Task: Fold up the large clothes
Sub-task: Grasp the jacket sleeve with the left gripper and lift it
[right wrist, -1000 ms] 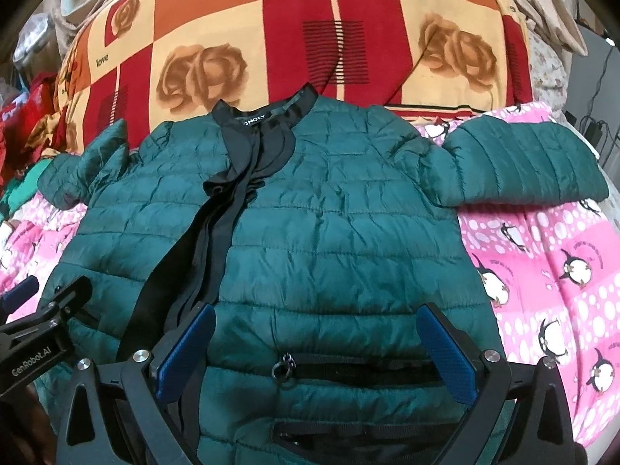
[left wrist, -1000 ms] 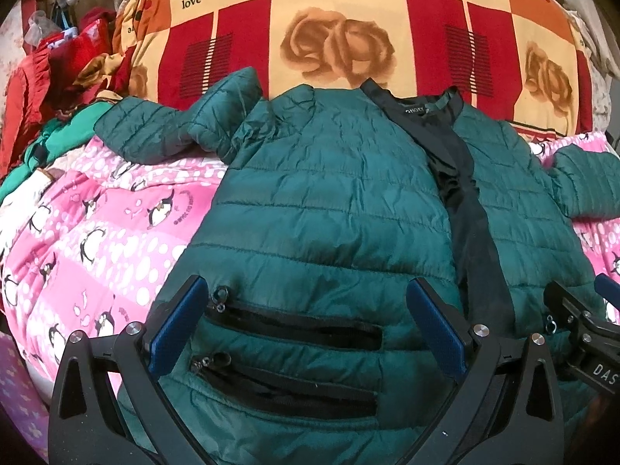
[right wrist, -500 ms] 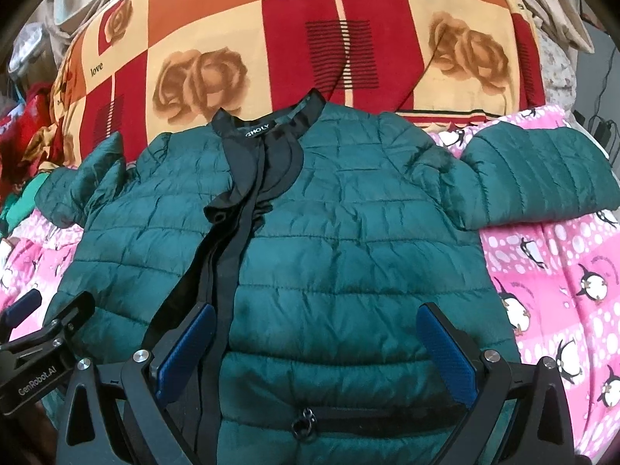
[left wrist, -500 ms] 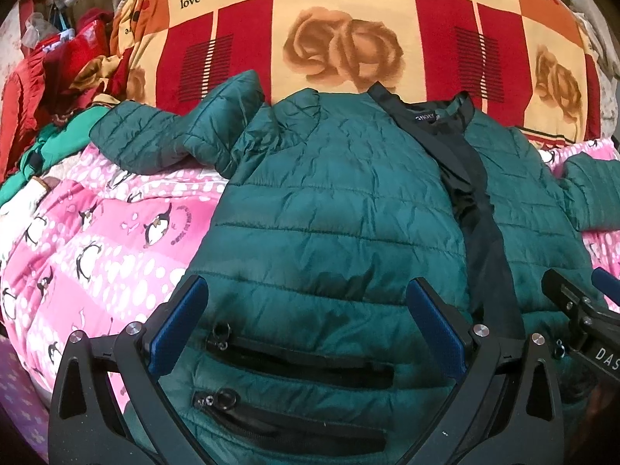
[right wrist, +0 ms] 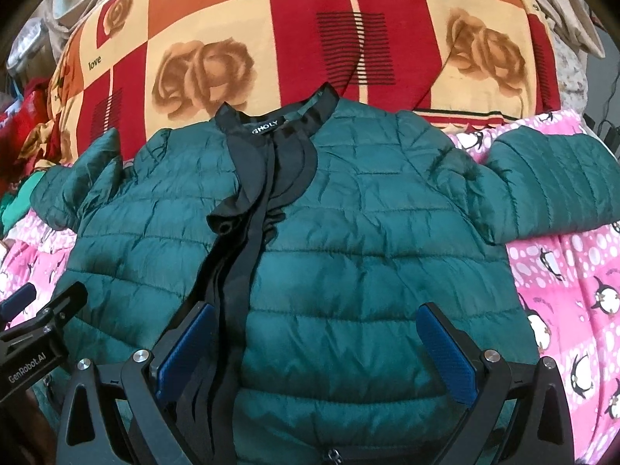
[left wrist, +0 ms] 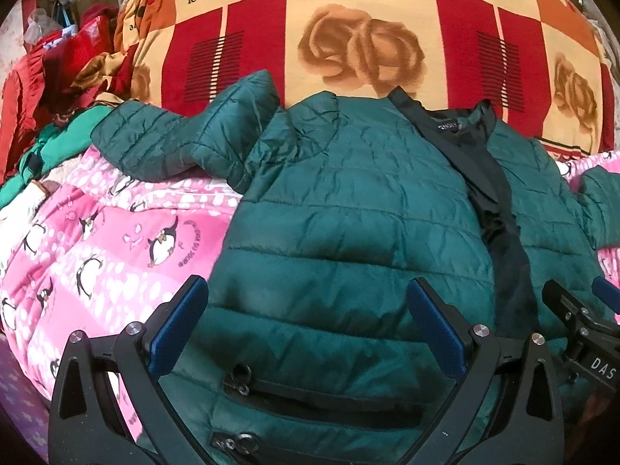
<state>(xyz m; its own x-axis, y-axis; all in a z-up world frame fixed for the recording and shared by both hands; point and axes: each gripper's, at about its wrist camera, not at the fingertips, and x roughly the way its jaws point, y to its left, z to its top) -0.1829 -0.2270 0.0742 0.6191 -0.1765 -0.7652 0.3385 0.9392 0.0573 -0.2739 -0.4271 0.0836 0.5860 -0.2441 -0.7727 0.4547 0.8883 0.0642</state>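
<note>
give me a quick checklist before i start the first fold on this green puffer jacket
1. Green puffer jacket lies front-up on the pink penguin blanket: ok.
2. Left gripper open, holding nothing: ok.
3. Right gripper open, holding nothing: ok.
4. Right sleeve spread out flat to the side: ok.
5. Left sleeve bent and bunched near the shoulder: not ok.
6. Black placket rumpled and curled below the collar: not ok.
7. Hem lying straight: cannot tell, hidden behind the grippers.

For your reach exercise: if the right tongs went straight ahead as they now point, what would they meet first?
Most likely the green quilted jacket, whose front panel fills the gap between the open right tongs. The rose-patterned blanket lies beyond; depth is uncertain.
</note>
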